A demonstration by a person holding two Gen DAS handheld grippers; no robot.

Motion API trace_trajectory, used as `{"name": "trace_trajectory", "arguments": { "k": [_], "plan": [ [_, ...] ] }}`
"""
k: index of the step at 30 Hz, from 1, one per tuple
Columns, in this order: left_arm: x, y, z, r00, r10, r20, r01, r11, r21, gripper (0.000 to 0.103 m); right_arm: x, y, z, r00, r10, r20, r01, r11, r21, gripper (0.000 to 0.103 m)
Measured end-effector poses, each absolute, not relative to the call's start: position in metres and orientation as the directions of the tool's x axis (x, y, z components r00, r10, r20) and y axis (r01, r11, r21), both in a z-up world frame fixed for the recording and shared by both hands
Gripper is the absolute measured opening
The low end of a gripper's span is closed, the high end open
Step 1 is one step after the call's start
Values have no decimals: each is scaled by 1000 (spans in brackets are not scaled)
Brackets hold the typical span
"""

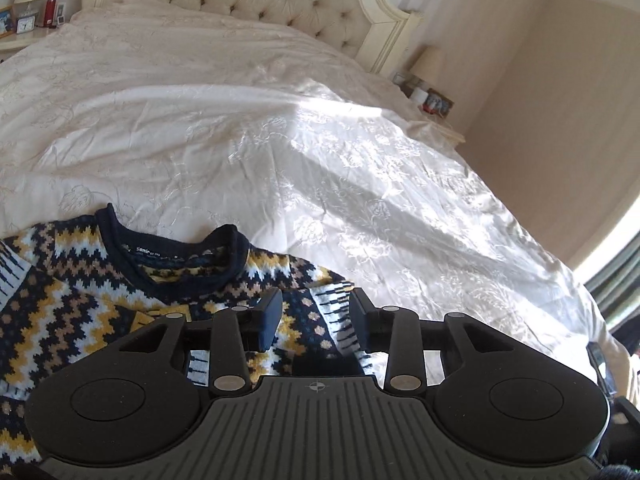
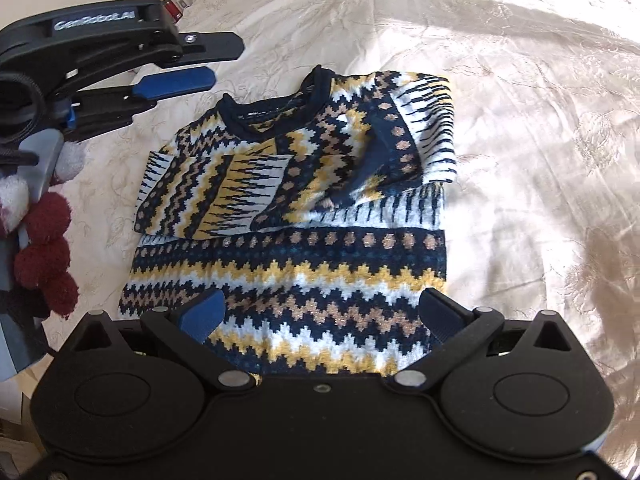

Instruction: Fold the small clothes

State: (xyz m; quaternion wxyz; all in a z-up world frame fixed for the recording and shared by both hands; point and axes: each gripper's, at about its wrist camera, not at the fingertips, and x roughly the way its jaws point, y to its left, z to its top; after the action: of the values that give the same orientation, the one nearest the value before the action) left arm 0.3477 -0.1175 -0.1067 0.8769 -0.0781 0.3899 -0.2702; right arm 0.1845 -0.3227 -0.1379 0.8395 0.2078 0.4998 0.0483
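On the bed (image 2: 520, 60), across its pale embroidered bedspread, lies the one thing we have to deal with: a small knitted sweater (image 2: 304, 272) in navy, yellow, white and tan zigzags, spread flat with the neck pointing away from us. Both sleeves are already crossed in over the chest, so we judge the remaining step to be folding the body in half, hem up toward the collar (image 2: 276, 120).

We expect the knit to be soft, thick and fairly light, limp rather than stiff, so it will sag and drag wherever it hangs unsupported. The fabric should grip well between the pads and not slip, though the bedspread beneath looks smooth and may pucker if we pinch too deep. The best hold, we think, is the two hem corners nearest us, taking only the sweater's layers.

Our right gripper (image 2: 320, 312) hangs over the hem with its jaws spread wide and nothing between them. Our left gripper (image 1: 316, 316) hovers above the shoulder area near the collar, jaws parted and empty; in the right wrist view it stands clear of the cloth, off to the left side.
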Motion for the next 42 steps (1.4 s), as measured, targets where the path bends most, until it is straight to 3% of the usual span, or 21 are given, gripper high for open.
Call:
{"name": "trace_trajectory", "arguments": {
  "k": [4,9,16,21,29,30,32,34,35,36,42],
  "plan": [
    [335,-91,-115,565,-482,-670,400,870,-288,44,196,-331,-138,529,284,-800,146,898,415,103],
    [327,-47,-148,533,-326,-781,262,941,-214,44,222,-335,-143,575,266,-774,132,903,408,103],
    [339,30,-190,489,-155,-858,87,988,-129,44,260,-335,-156,578,278,-767,74,918,388,103],
    [353,55,-200,474,-117,-873,37,993,-113,44,277,-342,-170,560,250,-790,77,933,351,103],
    [365,57,-192,496,-151,-855,51,988,-145,44,284,-357,-194,516,338,-788,95,891,444,102],
    [365,57,-191,498,-154,-853,57,988,-145,44,285,-358,-195,511,341,-789,100,888,448,99],
    [367,55,-190,499,-155,-853,68,988,-140,44,285,-358,-196,506,341,-792,105,887,449,81],
    [368,54,-190,499,-156,-852,76,988,-136,44,286,-357,-197,494,316,-810,128,895,427,51],
    [369,53,-190,500,-155,-852,78,988,-134,44,288,-357,-198,481,307,-821,140,897,418,43],
    [370,53,-190,500,-154,-852,78,988,-133,44,289,-357,-199,471,312,-825,142,896,420,15],
    [381,53,-177,530,-167,-831,75,986,-150,44,285,-354,-142,578,295,-761,39,921,387,12]
  ]
}}
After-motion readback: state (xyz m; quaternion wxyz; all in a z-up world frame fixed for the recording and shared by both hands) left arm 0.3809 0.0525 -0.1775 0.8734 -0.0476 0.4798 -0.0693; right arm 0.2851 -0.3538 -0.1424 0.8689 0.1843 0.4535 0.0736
